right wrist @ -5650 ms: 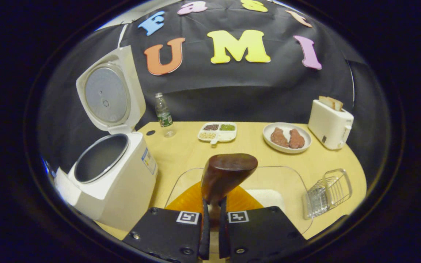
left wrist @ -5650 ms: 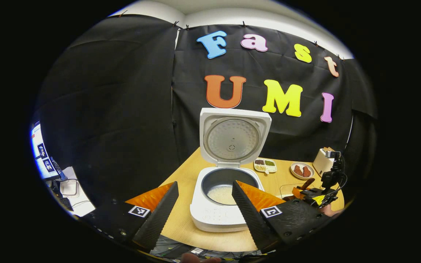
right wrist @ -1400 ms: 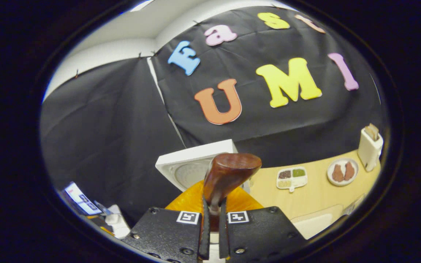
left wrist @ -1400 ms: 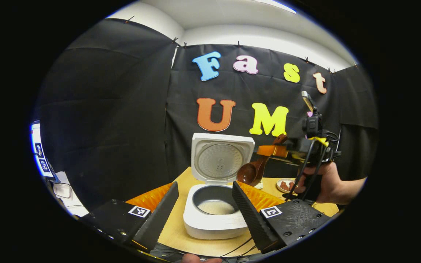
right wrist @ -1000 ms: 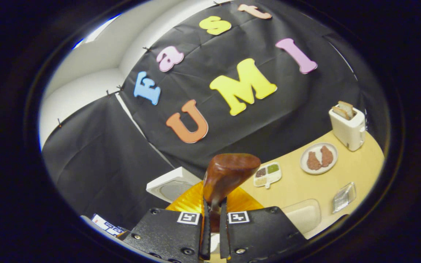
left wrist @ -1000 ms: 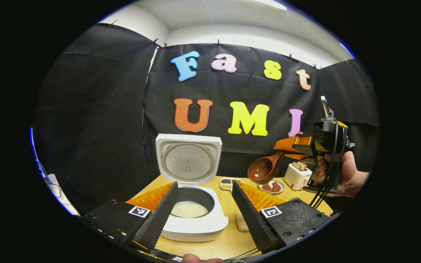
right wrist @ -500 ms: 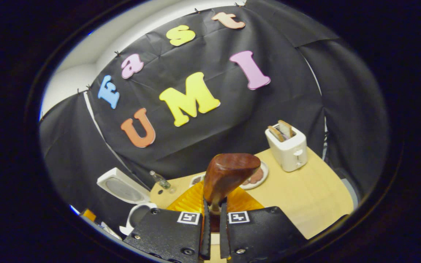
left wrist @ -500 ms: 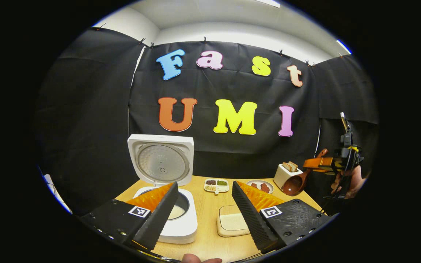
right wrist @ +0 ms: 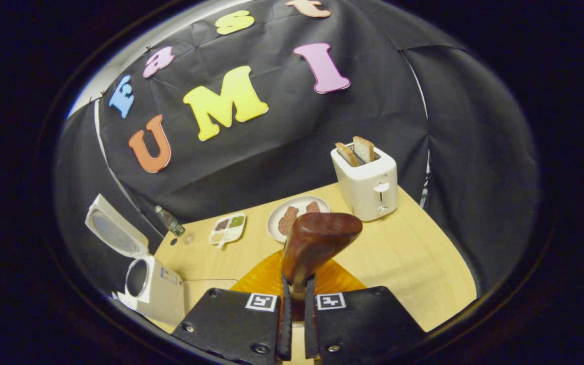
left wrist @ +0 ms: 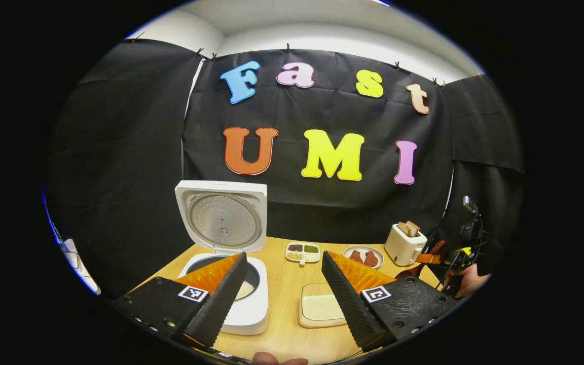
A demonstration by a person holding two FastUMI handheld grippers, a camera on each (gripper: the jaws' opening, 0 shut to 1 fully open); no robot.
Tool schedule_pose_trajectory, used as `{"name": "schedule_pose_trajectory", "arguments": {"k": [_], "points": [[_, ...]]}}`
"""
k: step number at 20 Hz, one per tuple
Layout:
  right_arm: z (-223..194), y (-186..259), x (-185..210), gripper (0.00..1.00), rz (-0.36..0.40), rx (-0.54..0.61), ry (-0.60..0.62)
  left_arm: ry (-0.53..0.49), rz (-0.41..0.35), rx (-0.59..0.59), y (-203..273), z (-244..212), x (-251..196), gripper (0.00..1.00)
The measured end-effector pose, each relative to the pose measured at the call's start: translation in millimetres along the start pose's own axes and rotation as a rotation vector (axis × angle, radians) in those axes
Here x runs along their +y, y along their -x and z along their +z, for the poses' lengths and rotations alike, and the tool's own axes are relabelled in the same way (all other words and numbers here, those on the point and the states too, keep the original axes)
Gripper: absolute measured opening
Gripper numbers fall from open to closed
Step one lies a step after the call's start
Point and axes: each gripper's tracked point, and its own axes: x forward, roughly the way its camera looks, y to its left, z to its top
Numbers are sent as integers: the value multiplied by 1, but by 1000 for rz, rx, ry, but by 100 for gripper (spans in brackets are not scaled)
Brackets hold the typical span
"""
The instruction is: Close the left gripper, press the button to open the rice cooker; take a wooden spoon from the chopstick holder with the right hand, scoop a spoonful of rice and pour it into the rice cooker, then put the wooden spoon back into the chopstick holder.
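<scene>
The white rice cooker [left wrist: 244,319] stands open on the table, lid [left wrist: 223,218] upright, with rice in its pot. My left gripper [left wrist: 283,261] hovers open and empty in front of it. At the far right, a hand holds my right gripper [left wrist: 426,259] low over the table near the toaster, with the dark wooden spoon [left wrist: 407,274] hanging from it. In the right gripper view, that gripper [right wrist: 296,294] is shut on the spoon's handle, and the spoon's bowl [right wrist: 320,235] sticks up ahead. The cooker [right wrist: 150,284] sits far off at the lower left.
A shallow tray of rice [left wrist: 320,309] lies right of the cooker. Farther back are a divided dish of grains [left wrist: 302,252], a plate of meat [left wrist: 364,256] and a white toaster [right wrist: 368,177] with bread. A bottle [right wrist: 170,220] stands behind the cooker.
The right gripper has carried the spoon from above the cooker to the right and down, to the table's right side by the toaster. The left gripper stayed open and turned right.
</scene>
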Motion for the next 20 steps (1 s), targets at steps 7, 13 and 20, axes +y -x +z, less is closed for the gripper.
{"name": "schedule_pose_trajectory", "arguments": {"k": [7, 13, 20], "points": [[-43, -37, -6, 15, -22, 26, 23, -16, 45, 32, -3, 0, 18, 94], [-60, -50, -8, 17, -20, 20, 24, -22, 48, 37, -3, 4, 19, 95], [-22, -20, -1, 65, -18, -74, 61, 4, 34, -14, -7, 24, 21, 95]]}}
